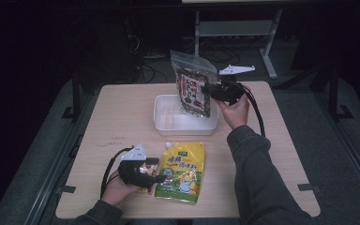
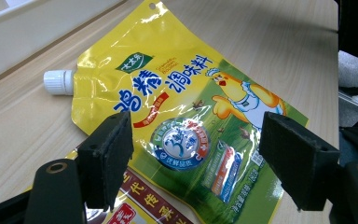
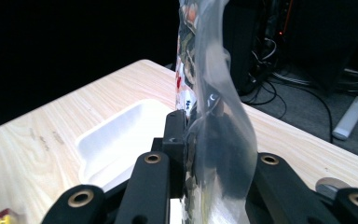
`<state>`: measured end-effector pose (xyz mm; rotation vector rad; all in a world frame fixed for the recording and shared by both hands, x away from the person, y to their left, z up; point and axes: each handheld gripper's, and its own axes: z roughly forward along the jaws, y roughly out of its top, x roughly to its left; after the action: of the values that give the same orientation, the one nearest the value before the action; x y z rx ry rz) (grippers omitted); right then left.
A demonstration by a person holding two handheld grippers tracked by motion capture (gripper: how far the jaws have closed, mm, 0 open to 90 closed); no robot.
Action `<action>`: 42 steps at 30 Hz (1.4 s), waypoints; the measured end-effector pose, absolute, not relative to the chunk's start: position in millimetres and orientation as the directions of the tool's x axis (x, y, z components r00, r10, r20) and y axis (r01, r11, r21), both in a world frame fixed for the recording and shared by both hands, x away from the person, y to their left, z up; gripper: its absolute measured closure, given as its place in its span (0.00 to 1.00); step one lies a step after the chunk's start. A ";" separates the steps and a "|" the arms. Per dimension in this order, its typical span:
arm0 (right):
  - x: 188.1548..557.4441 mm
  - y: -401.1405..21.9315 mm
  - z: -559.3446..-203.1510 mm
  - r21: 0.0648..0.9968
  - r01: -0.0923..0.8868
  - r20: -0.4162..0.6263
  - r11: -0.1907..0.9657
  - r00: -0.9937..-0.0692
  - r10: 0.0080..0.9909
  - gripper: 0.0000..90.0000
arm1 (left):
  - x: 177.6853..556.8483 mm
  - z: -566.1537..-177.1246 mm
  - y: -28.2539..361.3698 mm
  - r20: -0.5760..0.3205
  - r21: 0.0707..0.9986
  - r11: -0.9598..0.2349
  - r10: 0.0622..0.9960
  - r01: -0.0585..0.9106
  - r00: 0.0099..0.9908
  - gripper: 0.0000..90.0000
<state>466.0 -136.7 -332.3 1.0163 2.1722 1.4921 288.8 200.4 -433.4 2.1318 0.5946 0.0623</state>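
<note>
high view / table: pale wood-grain table (image 1: 122, 112), rounded corners, dark room around.
high view / right claw: my right gripper (image 1: 213, 91) clenched on the clear bag (image 1: 194, 84), a glossy zip pouch with a dark printed pack inside; bag hangs tilted above the white tray (image 1: 161, 124).
high view / tray: shallow rectangular plastic, rounded corners, near table centre.
high view / left claw: my left gripper (image 1: 157, 178) rests low at the near edge, jaws apart, tips at the left edge of the yellow pouch (image 1: 183, 171).
high view / pouch: flat, shiny, lying near the front edge, well apart from the tray.
left gripper view / jaws: black, matte, rough pads, spread wide, gripping nothing.
left gripper view / pouch: yellow pouch (image 2: 186, 126) lies flat between and beyond them; crinkled foil, blue lettering, cartoon chicken, white ribbed cap (image 2: 58, 81) at a corner.
left gripper view / under pouch: small red-and-gold packet (image 2: 140, 205) partly tucked beneath.
right gripper view / grip: black jaws pressed on the clear bag (image 3: 219, 140), film wrinkled, translucent, standing upright.
right gripper view / tray: white tray (image 3: 116, 140) below left, smooth, glossy.
</note>
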 end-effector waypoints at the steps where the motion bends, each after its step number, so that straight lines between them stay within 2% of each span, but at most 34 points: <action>1: 466.9 -136.3 -334.3 0.906 0.373 0.131 0.202 -0.699 0.703 0.83 | 289.1 -433.3 200.7 -0.170 0.783 -0.484 0.437 0.390 0.883 0.28; 6: 470.3 -135.4 -346.0 0.902 0.379 0.132 0.207 -0.699 0.702 0.83 | 289.6 -433.8 201.5 -0.175 0.783 -0.481 0.437 0.394 0.882 0.28; 11: 472.1 -141.6 -355.7 0.903 0.395 0.177 0.167 -0.699 0.693 0.83 | 290.0 -434.1 201.6 -0.178 0.783 -0.480 0.437 0.396 0.882 0.28; 31: 470.5 -155.4 -366.8 0.888 0.432 0.221 0.159 -0.703 0.676 0.82 | 289.7 -433.7 201.6 -0.179 0.784 -0.477 0.438 0.396 0.881 0.28; 33: 471.0 -156.4 -367.3 0.884 0.442 0.237 0.151 -0.703 0.671 0.79 | 289.8 -433.7 201.7 -0.178 0.784 -0.478 0.439 0.396 0.881 0.28; 35: 471.3 -157.6 -367.6 0.877 0.455 0.250 0.151 -0.702 0.667 0.70 | 289.9 -433.7 202.0 -0.178 0.784 -0.478 0.438 0.396 0.881 0.28; 42: 468.5 -164.4 -364.4 0.869 0.476 0.275 0.135 -0.691 0.669 0.64 | 289.0 -433.4 201.6 -0.172 0.782 -0.483 0.441 0.394 0.881 0.28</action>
<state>468.5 -164.4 -364.4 1.1380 2.2243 1.5899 289.0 201.6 -433.4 2.1308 0.6012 0.0653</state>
